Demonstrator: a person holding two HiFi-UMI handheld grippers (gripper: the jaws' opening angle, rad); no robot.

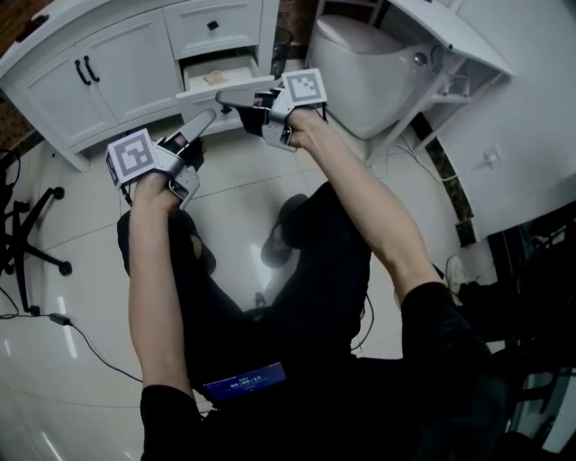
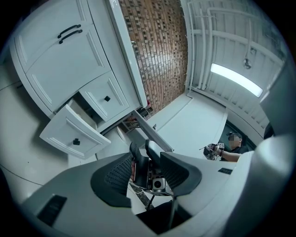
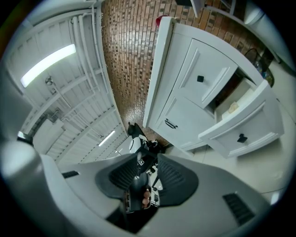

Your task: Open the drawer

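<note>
The drawer [image 1: 205,90] is the lower one in the white cabinet [image 1: 108,72], and it is pulled out now. You can see down into it, and a small tan thing [image 1: 216,77] lies inside. The job looks about done.

The drawer looks like painted wood, so it should be hard and stiff, not bendy. It is probably not heavy and should slide straight out. The best place to hold it is the little black knob [image 2: 76,141] in the middle of its front. The knob is small and could slip out, so pinch it tight and pull straight.

The drawer above it [image 1: 213,25] is closed.

The right hand-held gripper [image 1: 221,103] is just beside the drawer front. Its jaws are pressed together and hold nothing. The left hand-held gripper [image 1: 212,113] is a bit lower and to the side, also pressed together and holding nothing.

A white toilet [image 1: 369,72] stands to the right, on a shiny floor [image 1: 234,189].
</note>
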